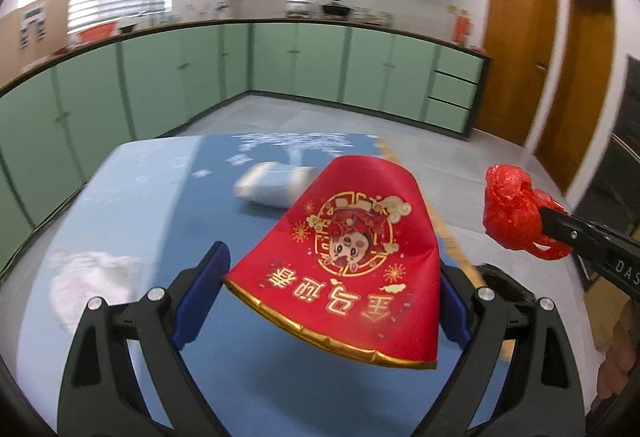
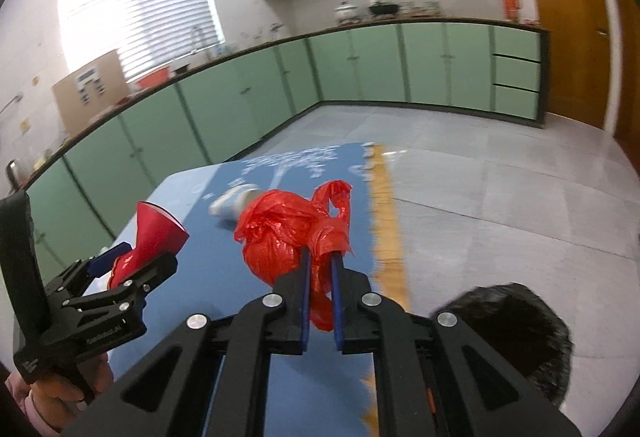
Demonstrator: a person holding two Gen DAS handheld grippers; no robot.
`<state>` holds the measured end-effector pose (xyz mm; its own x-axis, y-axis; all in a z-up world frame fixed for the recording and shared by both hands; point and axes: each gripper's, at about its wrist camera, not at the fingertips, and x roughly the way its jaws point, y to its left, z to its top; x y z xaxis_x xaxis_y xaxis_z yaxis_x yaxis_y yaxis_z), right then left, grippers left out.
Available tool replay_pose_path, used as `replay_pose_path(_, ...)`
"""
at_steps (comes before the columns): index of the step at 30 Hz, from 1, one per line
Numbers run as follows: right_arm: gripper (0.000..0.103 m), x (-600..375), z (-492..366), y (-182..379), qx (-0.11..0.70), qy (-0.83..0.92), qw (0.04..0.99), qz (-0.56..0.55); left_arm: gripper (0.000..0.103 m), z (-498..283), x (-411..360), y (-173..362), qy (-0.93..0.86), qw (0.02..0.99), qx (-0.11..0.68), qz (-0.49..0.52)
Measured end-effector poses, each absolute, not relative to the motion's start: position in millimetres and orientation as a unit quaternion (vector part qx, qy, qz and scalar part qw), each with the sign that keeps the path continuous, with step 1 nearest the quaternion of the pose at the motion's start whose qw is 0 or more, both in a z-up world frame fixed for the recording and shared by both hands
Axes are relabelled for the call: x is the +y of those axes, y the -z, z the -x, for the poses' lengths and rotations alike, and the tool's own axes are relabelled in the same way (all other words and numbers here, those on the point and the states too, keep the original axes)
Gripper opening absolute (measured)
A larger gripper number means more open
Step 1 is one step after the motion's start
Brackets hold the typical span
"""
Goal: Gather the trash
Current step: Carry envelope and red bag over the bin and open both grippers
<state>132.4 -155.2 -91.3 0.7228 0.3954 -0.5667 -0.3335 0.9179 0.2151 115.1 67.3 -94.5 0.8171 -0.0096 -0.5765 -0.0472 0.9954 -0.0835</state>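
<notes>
- The left gripper (image 1: 332, 277), black with blue pads, sits at the lower centre of the left wrist view; its fingers (image 1: 204, 281) pinch a glossy red paper cup (image 1: 352, 261), cone-shaped, squashed, with a gold rim and gold printed artwork.
- The right gripper (image 2: 320, 265) fills the lower centre of the right wrist view; its fingers (image 2: 304, 293) are pressed nearly together on a crumpled red plastic bag (image 2: 288, 233), thin, shiny and bunched into a knotted ball.
- Both items are held in the air above the bench (image 1: 132, 205), which has a smooth blue cover with white patterns.
- A blurred pale rounded object (image 1: 276, 185) lies at the middle of the bench.
- Mint-green cabinets (image 1: 304, 61) line the upper background.
</notes>
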Motion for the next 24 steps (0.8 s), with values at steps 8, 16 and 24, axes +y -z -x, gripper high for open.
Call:
replay_pose_path(8,0.009,-241.9,-124.5,98.4,0.315,-0.105,0.940,-0.077,0.089,-140.4,-16.3,100.7,0.078,0.949,0.304,0.027)
replay_pose_path(16,0.009,-315.5,-115.6,118.4,0.328,-0.025,0.939,-0.101,0.089,-161.3,-92.0,112.4,0.155,0.939,0.308,0.005)
replay_pose_path(24,0.009,-363.4,-101.1,137.4,0.340,0.027,0.932,-0.121,0.090,-174.5,-145.9,135.7,0.210,0.921,0.327,-0.025)
